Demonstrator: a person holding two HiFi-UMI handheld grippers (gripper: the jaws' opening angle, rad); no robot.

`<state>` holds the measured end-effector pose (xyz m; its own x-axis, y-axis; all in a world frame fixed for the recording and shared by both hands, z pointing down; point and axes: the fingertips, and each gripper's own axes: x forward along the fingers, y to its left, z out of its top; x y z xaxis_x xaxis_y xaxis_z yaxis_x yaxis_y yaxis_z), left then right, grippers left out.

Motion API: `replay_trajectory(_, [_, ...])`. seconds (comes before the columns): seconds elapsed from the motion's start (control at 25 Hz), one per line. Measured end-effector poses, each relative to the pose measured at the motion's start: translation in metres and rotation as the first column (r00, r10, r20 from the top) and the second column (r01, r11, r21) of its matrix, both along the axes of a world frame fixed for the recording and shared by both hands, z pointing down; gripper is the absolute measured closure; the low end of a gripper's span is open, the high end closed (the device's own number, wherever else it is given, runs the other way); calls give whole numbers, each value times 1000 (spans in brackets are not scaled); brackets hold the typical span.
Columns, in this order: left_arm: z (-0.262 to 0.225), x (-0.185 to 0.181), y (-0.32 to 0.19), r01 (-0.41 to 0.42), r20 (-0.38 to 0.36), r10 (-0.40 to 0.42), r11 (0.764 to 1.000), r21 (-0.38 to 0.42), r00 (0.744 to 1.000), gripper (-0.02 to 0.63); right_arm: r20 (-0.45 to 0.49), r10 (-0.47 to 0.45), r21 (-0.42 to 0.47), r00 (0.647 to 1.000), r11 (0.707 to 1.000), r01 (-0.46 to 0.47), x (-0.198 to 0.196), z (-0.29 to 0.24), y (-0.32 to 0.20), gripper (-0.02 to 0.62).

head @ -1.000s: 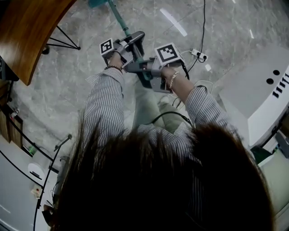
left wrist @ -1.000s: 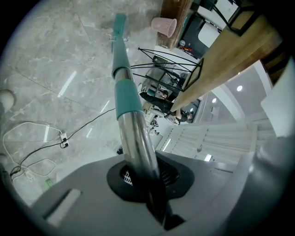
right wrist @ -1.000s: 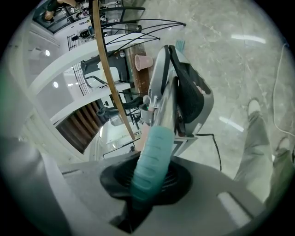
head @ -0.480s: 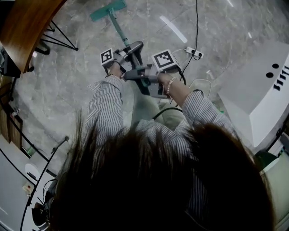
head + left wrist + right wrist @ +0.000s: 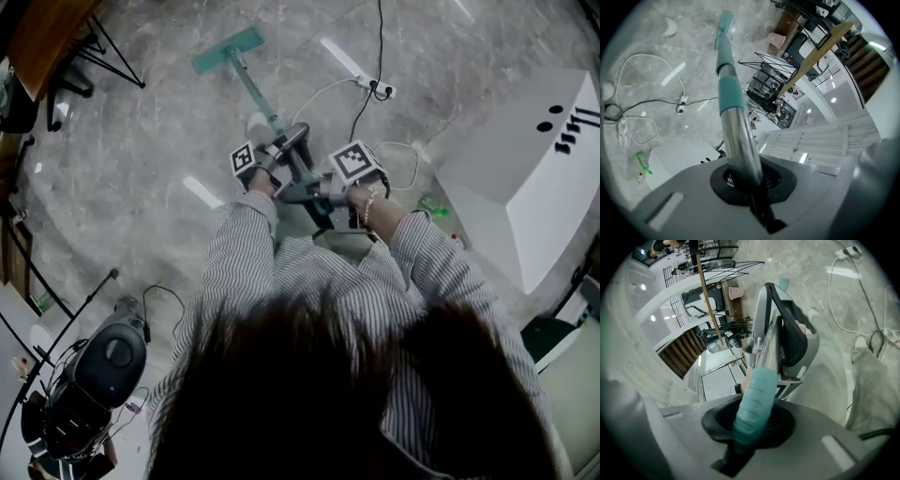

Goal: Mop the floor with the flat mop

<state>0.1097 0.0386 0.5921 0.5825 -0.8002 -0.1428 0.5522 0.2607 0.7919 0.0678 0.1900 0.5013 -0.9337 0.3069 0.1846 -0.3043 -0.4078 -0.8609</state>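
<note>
1. Out on the far left of the floor [image 5: 141, 169], the green head [image 5: 228, 49] of the flat mop lay flat on the stone.
2. The floor was grey and shiny, with pale swirls like marble, and lamps made bright streaks on it.
3. The long pole [image 5: 258, 94] ran from the head back to the person, and it was thin and round.
4. The left tool [image 5: 750, 180] was squeezed tight on the smooth, silver metal part of the pole, just below a green sleeve [image 5: 727, 89].
5. The right tool [image 5: 745, 427] was squeezed tight on the green grip [image 5: 752, 408] at the near end, which looked bumpy and like plastic.
6. I think the mopping was in the middle of a stroke, with the head reached far out.
7. The next move likely called for pulling or sweeping the head across the floor while both tools held on and the head stayed flat.
8. A white cable [image 5: 323, 89] and a plug box [image 5: 375, 89] lay on the floor to the right of the mop, so the sweep should steer away from them.
</note>
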Motion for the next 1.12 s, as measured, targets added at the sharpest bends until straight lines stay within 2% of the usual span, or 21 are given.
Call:
replay_trajectory(0.24, [-25,63,83,-138,-52,140,989,45,989,600,101,84,-64,991,995,-78,52,-24,67,540])
replay_trajectory(0.44, [-44,97,130,-234,-113,240,970,60,964,600,110,84,-94,990,993,-74,79,-35,104,538])
replay_trajectory(0.6, [-54,109,154,-256,-184,264,964,71,947,600,95,103,-98,990,991,-94,90,-31,120,540])
replay_trajectory(0.84, [-48,114,165,-330,-156,336,942,66,929,600,57,67,-116,996,991,-60,91,-23,131,543])
replay_trajectory(1.12, [-52,108,162,-326,-148,331,943,63,932,600,42,21,-102,999,995,-17,85,-25,131,546])
